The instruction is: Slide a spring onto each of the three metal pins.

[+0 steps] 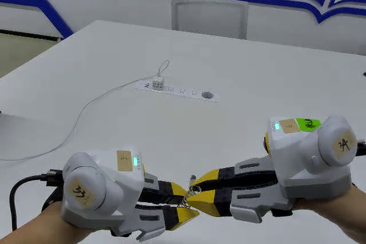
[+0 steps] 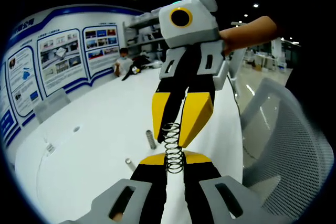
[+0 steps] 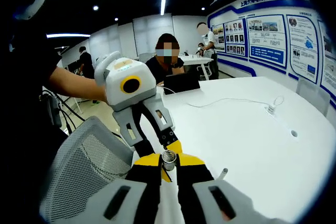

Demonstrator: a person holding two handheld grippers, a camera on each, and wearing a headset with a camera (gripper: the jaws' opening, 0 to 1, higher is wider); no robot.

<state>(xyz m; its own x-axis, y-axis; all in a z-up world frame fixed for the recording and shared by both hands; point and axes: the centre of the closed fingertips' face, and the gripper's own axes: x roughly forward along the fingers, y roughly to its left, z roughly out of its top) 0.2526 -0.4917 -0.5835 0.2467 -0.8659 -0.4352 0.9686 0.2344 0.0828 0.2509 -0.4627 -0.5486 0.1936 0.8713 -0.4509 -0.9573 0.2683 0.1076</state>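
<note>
A small steel spring [image 1: 186, 199] hangs between the yellow tips of my two grippers, low over the white table [image 1: 240, 55]. My left gripper [image 1: 182, 203] is shut on one end of it, and my right gripper [image 1: 195, 195] meets it from the right, shut on the other end. In the left gripper view the spring [image 2: 172, 148] runs up from my left gripper [image 2: 173, 160] into the right gripper [image 2: 173, 141]. Two upright metal pins [image 2: 150, 139] [image 2: 127, 161] stand on the table just beyond. In the right gripper view the spring [image 3: 168, 157] shows end-on between its tips [image 3: 168, 162], with a pin [image 3: 223, 173] to the right.
A white power strip [image 1: 177, 91] with a plug and a thin cable lies mid-table. A chair [image 1: 210, 16] stands at the far edge, and a mesh chair [image 2: 294, 145] is close behind the work. People sit at a table [image 3: 168, 61] in the background.
</note>
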